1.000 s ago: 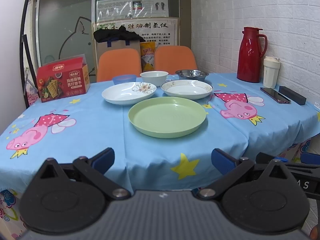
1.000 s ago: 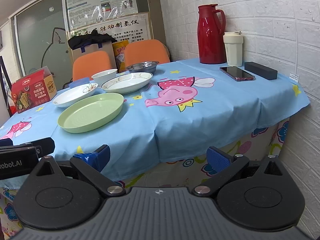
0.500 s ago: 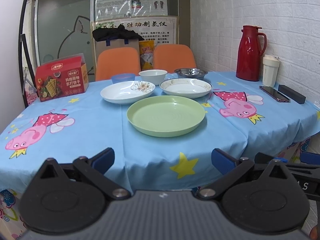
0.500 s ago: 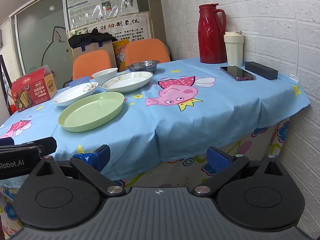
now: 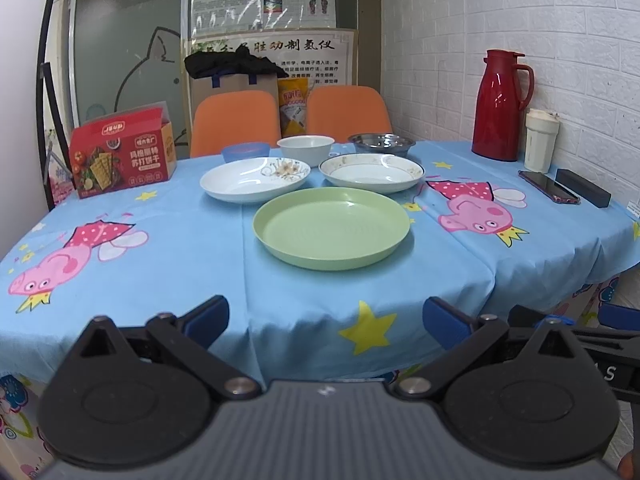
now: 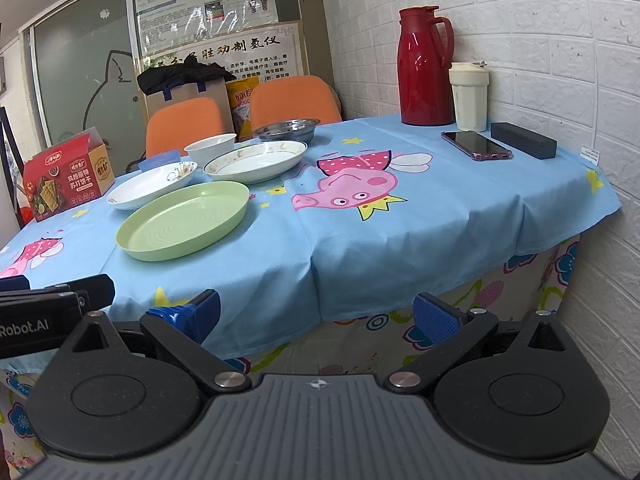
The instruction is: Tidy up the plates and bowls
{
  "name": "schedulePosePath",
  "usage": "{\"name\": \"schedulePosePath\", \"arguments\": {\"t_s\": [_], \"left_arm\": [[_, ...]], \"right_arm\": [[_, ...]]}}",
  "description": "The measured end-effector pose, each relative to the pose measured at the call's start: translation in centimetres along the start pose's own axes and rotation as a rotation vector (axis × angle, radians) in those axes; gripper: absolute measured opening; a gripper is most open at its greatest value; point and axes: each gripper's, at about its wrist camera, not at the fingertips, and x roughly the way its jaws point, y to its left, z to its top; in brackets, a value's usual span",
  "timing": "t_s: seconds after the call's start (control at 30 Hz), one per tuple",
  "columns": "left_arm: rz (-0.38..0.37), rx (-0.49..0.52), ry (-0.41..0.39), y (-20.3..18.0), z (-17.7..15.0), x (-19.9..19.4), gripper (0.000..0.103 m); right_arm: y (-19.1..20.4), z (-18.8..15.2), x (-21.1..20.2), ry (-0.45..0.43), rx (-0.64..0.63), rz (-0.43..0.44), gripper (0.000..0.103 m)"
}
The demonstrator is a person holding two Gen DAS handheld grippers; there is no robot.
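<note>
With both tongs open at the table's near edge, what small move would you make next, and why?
Probably bring the left tongs forward toward the near rim of the round pale green plastic plate. It lies nearest, straight ahead, nothing stacked on it, and both the left and right tongs are open and empty.

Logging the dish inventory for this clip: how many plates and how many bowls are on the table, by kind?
Plates: 3 (green plate, floral white plate, rimmed white plate)
Bowls: 3 (white bowl, blue bowl, metal bowl)
Total: 6
</note>
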Motion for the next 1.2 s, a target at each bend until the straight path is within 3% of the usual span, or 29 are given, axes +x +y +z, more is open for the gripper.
{"name": "schedulePosePath", "arguments": {"t_s": [1.2], "left_arm": [[-0.003,-0.004,0.017,0.26,-0.24,0.13,0.102]], "right_arm": [[0.02,-0.13,0.1,0.011,-0.006,-0.002,0.091]]}}
